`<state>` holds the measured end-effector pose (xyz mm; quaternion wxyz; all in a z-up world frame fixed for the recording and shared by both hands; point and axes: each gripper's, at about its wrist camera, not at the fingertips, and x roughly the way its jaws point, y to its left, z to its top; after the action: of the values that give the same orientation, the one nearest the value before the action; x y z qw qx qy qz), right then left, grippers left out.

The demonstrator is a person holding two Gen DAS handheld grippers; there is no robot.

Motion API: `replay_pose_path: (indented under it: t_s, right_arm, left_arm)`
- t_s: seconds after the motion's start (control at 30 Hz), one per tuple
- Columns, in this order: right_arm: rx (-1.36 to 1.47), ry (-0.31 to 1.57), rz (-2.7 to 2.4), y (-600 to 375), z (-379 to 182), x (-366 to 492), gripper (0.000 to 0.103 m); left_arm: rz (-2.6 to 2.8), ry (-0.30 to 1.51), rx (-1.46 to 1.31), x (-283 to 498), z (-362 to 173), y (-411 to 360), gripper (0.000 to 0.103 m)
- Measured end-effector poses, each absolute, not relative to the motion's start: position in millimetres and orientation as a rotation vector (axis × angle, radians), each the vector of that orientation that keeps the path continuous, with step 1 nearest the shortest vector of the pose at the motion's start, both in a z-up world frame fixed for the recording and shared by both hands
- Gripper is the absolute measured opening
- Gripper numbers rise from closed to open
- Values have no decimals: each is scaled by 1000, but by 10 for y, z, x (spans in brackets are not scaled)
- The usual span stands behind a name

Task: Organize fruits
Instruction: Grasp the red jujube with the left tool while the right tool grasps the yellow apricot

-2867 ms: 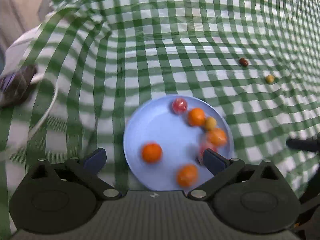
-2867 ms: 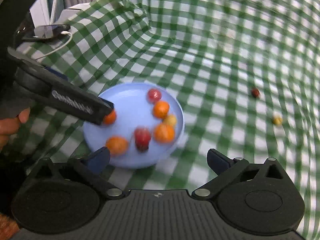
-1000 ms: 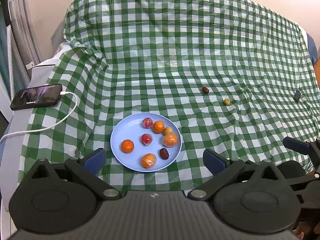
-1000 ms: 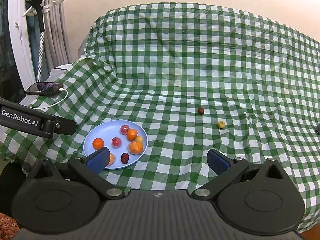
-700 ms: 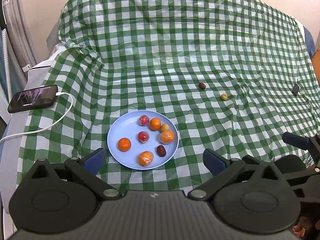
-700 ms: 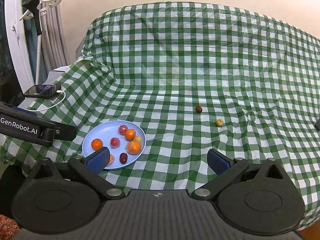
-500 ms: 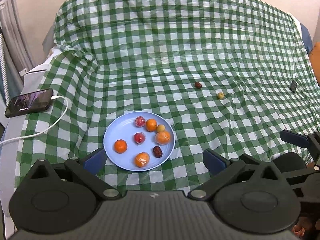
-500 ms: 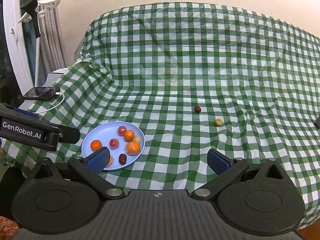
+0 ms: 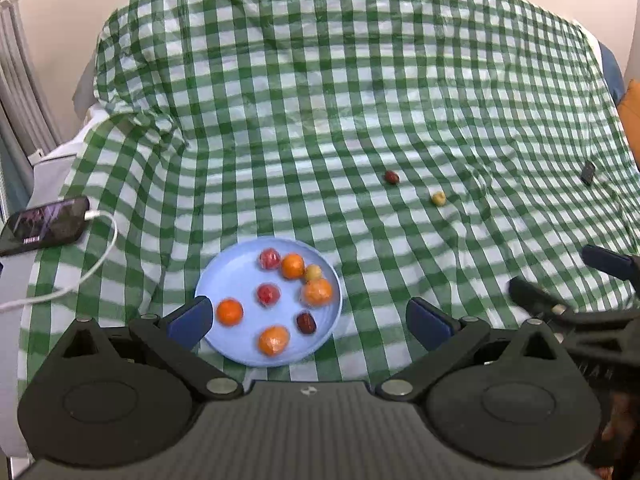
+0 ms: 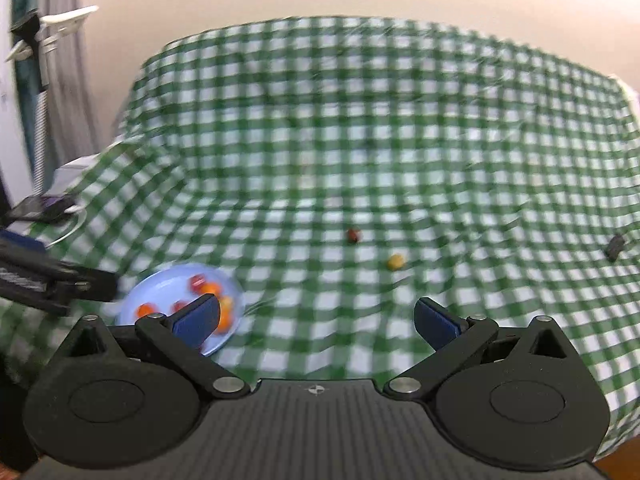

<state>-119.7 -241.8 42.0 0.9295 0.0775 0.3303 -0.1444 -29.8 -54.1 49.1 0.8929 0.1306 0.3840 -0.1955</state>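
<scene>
At the far left of my left wrist view a phone [image 9: 44, 226] lies on a white ledge with a white cable [image 9: 80, 272] plugged into it and looping down over the cloth [image 9: 320, 100], a green-and-white check that covers the whole table. My left gripper [image 9: 308, 318] is released, fingers spread wide with nothing between them, held above the near edge of the table. Just beyond it sits the blue plate [image 9: 228, 272], with its left finger [image 9: 190, 316] overlapping the plate's near-left rim in the picture.

On the plate I count eight pieces of fruit. Four are orange: one at the left [image 9: 229, 312], one at the near edge [image 9: 273, 340], one toward the back [image 9: 293, 266] and a larger one at the right [image 9: 317, 292]. Two are red, one at the back [image 9: 269, 259] and one in the middle [image 9: 268, 294]. A small yellow one [image 9: 313, 272] is tucked between the two right-hand oranges, and a dark red date [image 9: 306, 323] lies near the right rim.

Farther right, well apart from the plate, two fruits lie loose on the cloth: a dark red one [image 9: 392, 177] and, just right of it and nearer, a yellow one [image 9: 438, 198]. A small dark object [image 9: 588, 173] sits near the right edge; I cannot tell what it is.

My right gripper [image 10: 316, 316] is also released and empty, fingers wide. Its view is blurred. It points at the stretch of cloth in front of the loose yellow fruit [image 10: 395, 262], with the plate [image 10: 168, 280] off to its left.
</scene>
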Motion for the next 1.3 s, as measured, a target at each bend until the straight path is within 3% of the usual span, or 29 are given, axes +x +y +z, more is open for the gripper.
replay_pose_path:
  t_s: [0.5,0.7,1.03,1.07,1.1,1.17,1.2,1.23,1.27,1.3]
  right_arm:
    - [228,705,-528,-3616,-435,-374,102]
    - [257,730,-482,-4001,-989,230,102]
    - [232,821,-371,-4269,-1747,952,96]
    - [232,822,-367,-4284,-1792,984,90]
    - [237,831,-366,-4297,-1843,1020,73]
    - [239,863,-376,-4313,-1943,1072,64]
    - [215,843,-378,-4294,-1956,1073,51]
    - [193,837,-381,-4290,-1960,1083,44]
    - [184,827,-387,-4287,-1954,1061,28]
    - [189,813,-384,-4290,-1943,1028,27]
  left_arm:
    - [-437,843,286,897,185,-1513,103]
    - [-542,956,243,1585,-229,-2246,103]
    - [-585,916,422,2534,-1146,-3425,103]
    - [-585,926,434,2602,-1234,-3516,103]
    - [-581,930,451,2652,-1310,-3575,103]
    - [-566,950,498,2730,-1456,-3665,103]
    - [-554,969,519,2775,-1521,-3708,99]
    - [-557,977,529,2794,-1565,-3713,89]
    - [-566,973,528,2797,-1578,-3704,71]
    - [-595,985,498,2807,-1564,-3686,45]
